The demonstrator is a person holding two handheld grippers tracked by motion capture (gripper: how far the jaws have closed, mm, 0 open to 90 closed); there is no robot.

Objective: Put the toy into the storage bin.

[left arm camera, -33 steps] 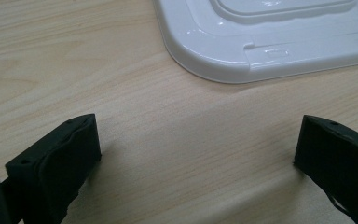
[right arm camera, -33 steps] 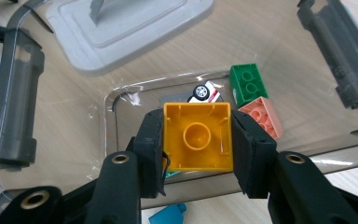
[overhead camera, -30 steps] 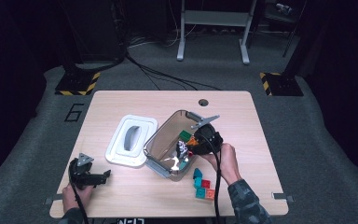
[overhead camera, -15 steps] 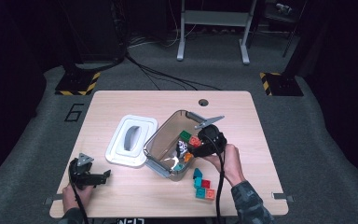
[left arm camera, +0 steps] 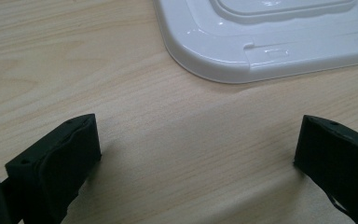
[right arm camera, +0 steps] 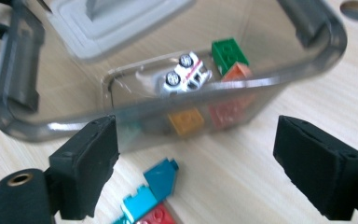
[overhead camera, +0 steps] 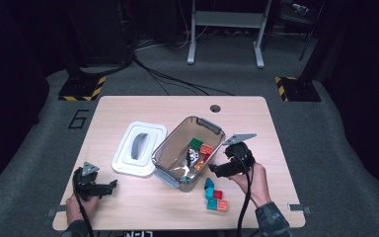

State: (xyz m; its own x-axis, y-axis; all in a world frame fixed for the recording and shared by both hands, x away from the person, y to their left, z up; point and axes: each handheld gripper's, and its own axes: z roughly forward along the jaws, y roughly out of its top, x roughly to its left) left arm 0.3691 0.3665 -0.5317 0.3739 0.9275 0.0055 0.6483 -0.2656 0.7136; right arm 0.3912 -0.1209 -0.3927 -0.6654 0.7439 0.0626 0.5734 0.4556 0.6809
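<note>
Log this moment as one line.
right tool: open, empty, beside bin | left tool: open, on table | loose bricks remain

Pale wooden table (overhead camera: pixel 128 111), clear plastic bin (overhead camera: pixel 170 148), white lid (overhead camera: pixel 123 160) beside it, loose toy bricks (overhead camera: pixel 216 194) near front edge

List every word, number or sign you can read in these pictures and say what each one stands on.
"6": a large dark numeral on the grey carpet floor, left of the light wooden table.
Black-and-white print at the table's near edge: cut off and too blurred to read.
Nothing readable on the white plastic lid, the clear grey plastic bin or the coloured bricks.
</note>
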